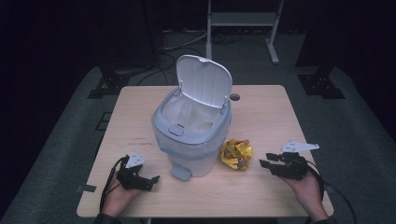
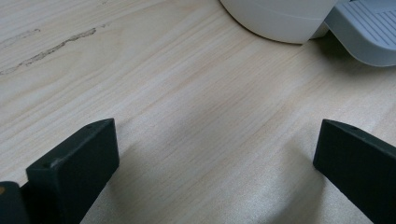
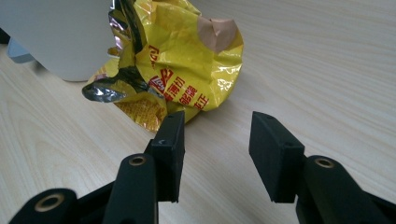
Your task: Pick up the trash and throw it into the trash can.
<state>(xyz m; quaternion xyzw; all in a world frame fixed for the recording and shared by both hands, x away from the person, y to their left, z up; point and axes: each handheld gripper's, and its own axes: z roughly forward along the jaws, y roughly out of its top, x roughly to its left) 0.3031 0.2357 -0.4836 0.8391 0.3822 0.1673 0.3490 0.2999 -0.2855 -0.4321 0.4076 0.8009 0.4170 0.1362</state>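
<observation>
Right gripper (image 3: 217, 140): the two black jaws are parted with bare tabletop between them, gripping nothing. Crumpled yellow foil snack wrapper with red print and a silver inner side (image 3: 175, 65) lies just beyond the left jaw's tip; contact cannot be judged. White rounded plastic bin base (image 3: 56, 32) stands far left, wrapper against it. Light wood-grain table (image 3: 327, 70) is bare to the right.

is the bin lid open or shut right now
Open. The white lid of the bin stands tipped up and back on its hinge in the high view, leaving the mouth and the liner inside exposed.
</observation>
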